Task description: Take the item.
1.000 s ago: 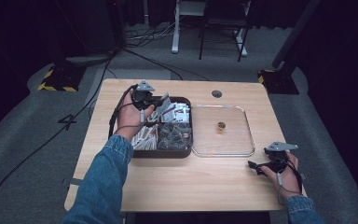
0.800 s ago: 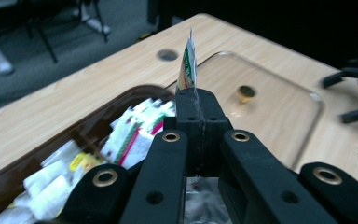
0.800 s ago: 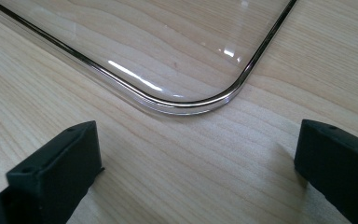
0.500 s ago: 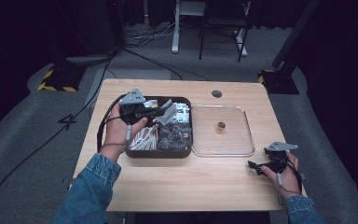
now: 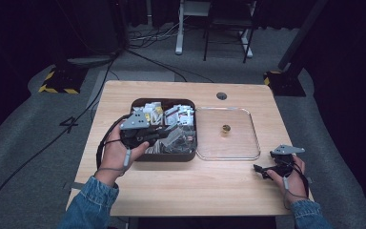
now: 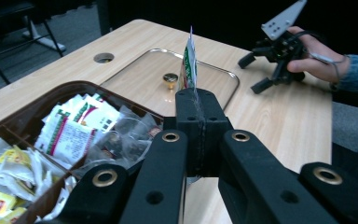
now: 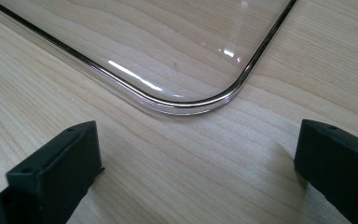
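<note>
The left gripper pinches a tea sachet edge-on, while the right gripper rests spread beside the clear lid.

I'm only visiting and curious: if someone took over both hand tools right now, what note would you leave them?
Left gripper: shut on a tea sachet, held upright over the brown box of packets.
Right gripper: open, holding nothing, low over the bare table near a corner of the clear lid.
The lid lies flat beside the box, its brass knob up.
Done: one sachet picked.
Left: probably setting it down; I can't tell where.
</note>
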`<state>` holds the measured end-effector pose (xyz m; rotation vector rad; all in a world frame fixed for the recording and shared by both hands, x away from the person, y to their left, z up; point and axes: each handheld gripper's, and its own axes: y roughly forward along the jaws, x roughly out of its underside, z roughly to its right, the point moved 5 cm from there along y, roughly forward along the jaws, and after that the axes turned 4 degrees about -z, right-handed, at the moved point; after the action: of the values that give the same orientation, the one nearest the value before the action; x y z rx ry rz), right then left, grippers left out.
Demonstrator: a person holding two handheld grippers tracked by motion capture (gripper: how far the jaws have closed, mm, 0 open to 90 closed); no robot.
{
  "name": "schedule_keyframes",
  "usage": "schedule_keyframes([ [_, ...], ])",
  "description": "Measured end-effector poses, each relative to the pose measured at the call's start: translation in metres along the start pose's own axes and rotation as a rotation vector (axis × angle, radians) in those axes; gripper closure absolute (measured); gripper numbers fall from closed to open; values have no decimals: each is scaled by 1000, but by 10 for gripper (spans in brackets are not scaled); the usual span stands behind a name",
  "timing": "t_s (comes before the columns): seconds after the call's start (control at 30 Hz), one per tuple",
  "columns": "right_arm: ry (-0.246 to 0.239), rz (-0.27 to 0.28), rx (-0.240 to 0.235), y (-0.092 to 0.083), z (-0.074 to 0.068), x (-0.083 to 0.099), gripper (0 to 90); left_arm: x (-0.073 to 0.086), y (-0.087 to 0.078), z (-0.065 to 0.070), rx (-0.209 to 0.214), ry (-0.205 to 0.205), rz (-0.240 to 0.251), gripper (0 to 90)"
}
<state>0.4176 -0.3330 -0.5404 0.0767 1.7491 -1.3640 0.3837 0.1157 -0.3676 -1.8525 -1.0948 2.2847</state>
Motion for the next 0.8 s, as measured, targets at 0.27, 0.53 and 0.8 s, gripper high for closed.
schedule_keyframes([
  [0.27, 0, 0, 0, 0, 0, 0, 2, 17, -7, 23, 16, 22, 25, 898],
  [0.53, 0, 0, 0, 0, 0, 0, 2, 40, 6, 41, 45, 3, 0, 899],
  [0.8, -1, 0, -1, 0, 0, 0, 2, 57, 27, 52, 110, 10, -11, 899],
])
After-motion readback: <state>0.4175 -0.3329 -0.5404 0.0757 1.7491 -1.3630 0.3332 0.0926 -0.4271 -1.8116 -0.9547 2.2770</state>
